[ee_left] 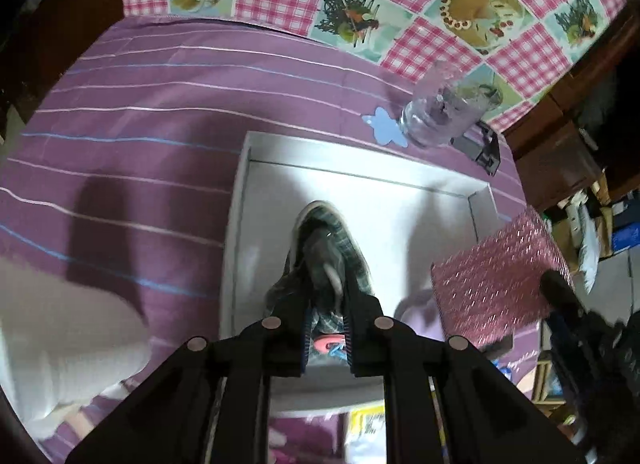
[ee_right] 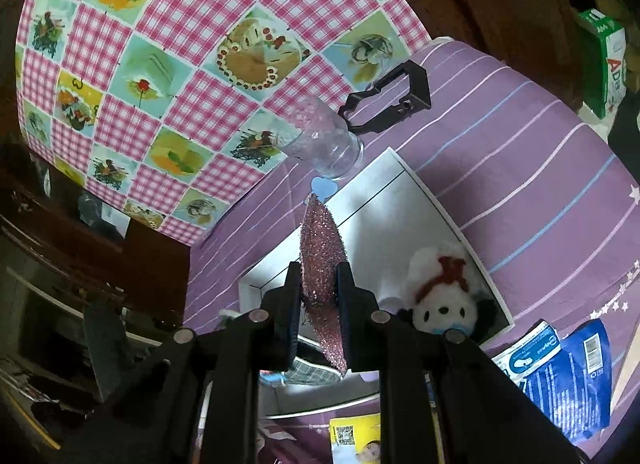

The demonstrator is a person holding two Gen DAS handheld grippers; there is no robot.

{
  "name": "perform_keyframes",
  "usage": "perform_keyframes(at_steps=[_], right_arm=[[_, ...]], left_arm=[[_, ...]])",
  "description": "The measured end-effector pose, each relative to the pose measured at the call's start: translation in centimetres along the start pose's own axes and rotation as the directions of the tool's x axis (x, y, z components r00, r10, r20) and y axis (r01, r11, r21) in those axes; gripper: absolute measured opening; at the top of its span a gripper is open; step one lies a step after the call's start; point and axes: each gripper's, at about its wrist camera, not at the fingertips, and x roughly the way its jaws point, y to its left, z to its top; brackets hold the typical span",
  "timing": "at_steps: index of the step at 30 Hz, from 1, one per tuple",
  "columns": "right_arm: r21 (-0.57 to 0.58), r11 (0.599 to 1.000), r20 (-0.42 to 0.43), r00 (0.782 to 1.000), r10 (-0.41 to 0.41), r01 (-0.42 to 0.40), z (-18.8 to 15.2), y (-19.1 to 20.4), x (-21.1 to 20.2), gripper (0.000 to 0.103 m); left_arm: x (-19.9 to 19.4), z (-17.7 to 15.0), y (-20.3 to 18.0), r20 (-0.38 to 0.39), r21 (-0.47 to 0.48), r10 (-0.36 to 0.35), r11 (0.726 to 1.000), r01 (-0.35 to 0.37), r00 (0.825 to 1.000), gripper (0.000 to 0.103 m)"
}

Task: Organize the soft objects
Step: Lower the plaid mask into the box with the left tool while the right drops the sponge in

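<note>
A green-grey plaid cloth piece (ee_left: 324, 240) hangs bunched over the white box (ee_left: 400, 220), and my left gripper (ee_left: 324, 298) is shut on its near end. A pink glittery sponge (ee_left: 496, 276) hovers at the box's right edge, gripped by black fingers (ee_left: 558, 290). In the right wrist view that sponge (ee_right: 320, 236) stands edge-on with my right gripper (ee_right: 319, 270) shut on it above the white box (ee_right: 380, 200). A panda plush (ee_right: 440, 296) with a red bow lies in the box. The plaid cloth (ee_right: 314, 372) shows beneath the sponge.
A clear glass (ee_left: 440, 116) on a blue flower-shaped coaster (ee_left: 384, 128) and a black frame (ee_left: 486, 152) stand just behind the box on the purple striped cloth (ee_left: 160, 124). White fabric (ee_left: 60, 324) lies at the left. Blue packets (ee_right: 572, 372) and a booklet (ee_right: 356, 436) lie nearby.
</note>
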Motion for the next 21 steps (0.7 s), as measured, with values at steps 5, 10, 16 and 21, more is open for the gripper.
perform_keyframes(at_steps=[5, 10, 16, 21], right_arm=[[-0.034, 0.999, -0.003, 1.0, -0.024, 0.024, -0.2, 0.5, 0.8, 0.019], [-0.052, 0.998, -0.02, 0.999, -0.03, 0.029, -0.4, 0.7, 1.4, 0.019], [-0.023, 0.994, 0.011, 0.994, 0.11, -0.11, -0.7, 0.3, 2.0, 0.019], [-0.002, 0.987, 0.014, 0.987, 0.161, -0.161, -1.2, -0.1, 3.5, 0.019]], left_arm=[[4.0, 0.4, 0.0, -0.069, -0.008, 0.073, 0.997, -0.074, 0.995, 0.019], [3.4, 0.0, 0.7, -0.084, -0.011, 0.145, 0.989, -0.146, 0.986, 0.018], [2.6, -0.3, 1.0, -0.077, -0.002, 0.155, 0.988, -0.155, 0.985, 0.019], [0.6, -0.1, 1.0, -0.02, 0.001, 0.086, 0.996, -0.086, 0.996, 0.028]])
